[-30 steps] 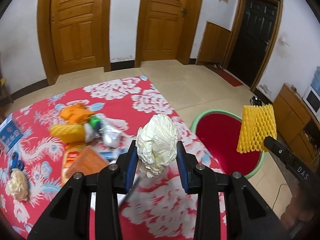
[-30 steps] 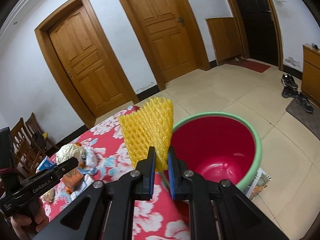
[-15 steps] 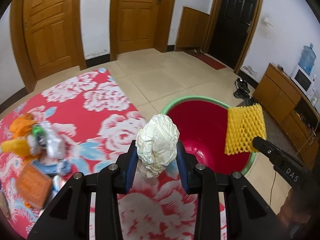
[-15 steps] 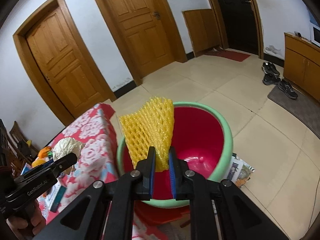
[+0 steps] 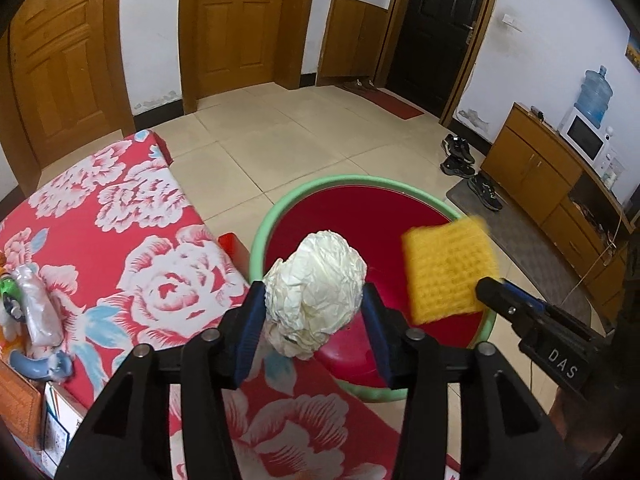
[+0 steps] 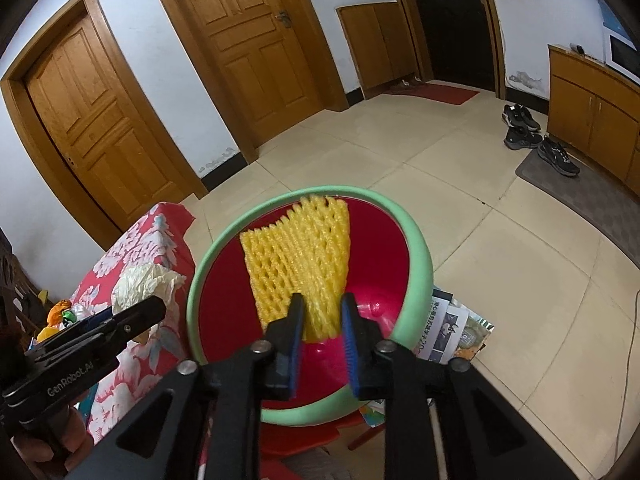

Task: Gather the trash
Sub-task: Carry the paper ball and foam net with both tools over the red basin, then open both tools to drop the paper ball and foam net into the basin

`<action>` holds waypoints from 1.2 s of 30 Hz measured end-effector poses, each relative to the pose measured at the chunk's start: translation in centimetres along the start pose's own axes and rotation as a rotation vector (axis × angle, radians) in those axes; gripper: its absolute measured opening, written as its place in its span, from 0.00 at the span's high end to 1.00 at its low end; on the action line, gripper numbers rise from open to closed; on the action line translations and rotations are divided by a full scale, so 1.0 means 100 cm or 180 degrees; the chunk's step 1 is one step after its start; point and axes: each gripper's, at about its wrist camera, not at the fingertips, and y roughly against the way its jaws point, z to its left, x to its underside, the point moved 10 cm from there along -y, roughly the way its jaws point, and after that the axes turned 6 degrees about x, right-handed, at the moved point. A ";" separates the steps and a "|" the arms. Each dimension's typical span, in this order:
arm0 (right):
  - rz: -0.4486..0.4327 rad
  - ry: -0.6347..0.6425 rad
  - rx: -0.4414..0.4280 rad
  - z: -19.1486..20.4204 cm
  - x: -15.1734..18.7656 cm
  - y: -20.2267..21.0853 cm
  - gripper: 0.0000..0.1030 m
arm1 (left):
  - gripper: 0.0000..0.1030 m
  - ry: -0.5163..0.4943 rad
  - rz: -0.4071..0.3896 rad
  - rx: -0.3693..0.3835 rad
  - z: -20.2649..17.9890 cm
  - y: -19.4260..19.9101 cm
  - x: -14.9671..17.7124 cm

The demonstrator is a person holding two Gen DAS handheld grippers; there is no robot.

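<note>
While hanging over tiled floor, caught above a red basin (image 5: 276, 216) with a green rim, set just beside a desk (image 5: 120, 248) draped in red floral cloth.

From the left wrist: frames a crumpled white paper ball (image 5: 316, 280) between the jaws of the left gripper (image 5: 313, 293), with those jaws just widened and standing apart, no longer squeezing; places the ball over the near rim of the basin, where cloth meets bowl.

From the right wrist: frames a yellow foam net (image 6: 300, 248) with its narrow lower end between the jaws of the right gripper (image 6: 322, 300), also just parted, with slim gaps on both sides of the net; sets the net squarely over the red bowl.

Only from the left wrist: picks up the net as a yellow blur just off the right gripper's tip, plus a water bottle (image 5: 594, 90) and microwave (image 5: 582, 142) on a wooden cabinet, and a crushed plastic bottle (image 5: 32, 308) at the desk's left edge.

Only from the right wrist: reveals printed papers (image 6: 452, 328) lying under the basin's far side and a hand (image 6: 36, 440) wrapped around the left gripper's handle.
</note>
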 end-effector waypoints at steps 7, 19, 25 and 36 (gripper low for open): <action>-0.0022 -0.0059 -0.0002 -0.005 0.000 0.002 0.60 | 0.40 0.0013 -0.0035 0.0028 -0.001 0.000 -0.002; -0.0104 -0.0075 -0.0057 0.001 -0.003 0.018 0.52 | 0.40 0.0054 -0.0146 0.0002 0.005 0.026 -0.002; -0.0143 -0.0031 -0.0120 0.010 -0.002 0.029 0.49 | 0.40 0.0150 -0.0223 -0.0061 0.019 0.049 0.003; -0.0096 0.0065 -0.0283 0.040 0.007 0.042 0.44 | 0.40 0.0400 -0.0366 -0.0283 0.061 0.094 0.016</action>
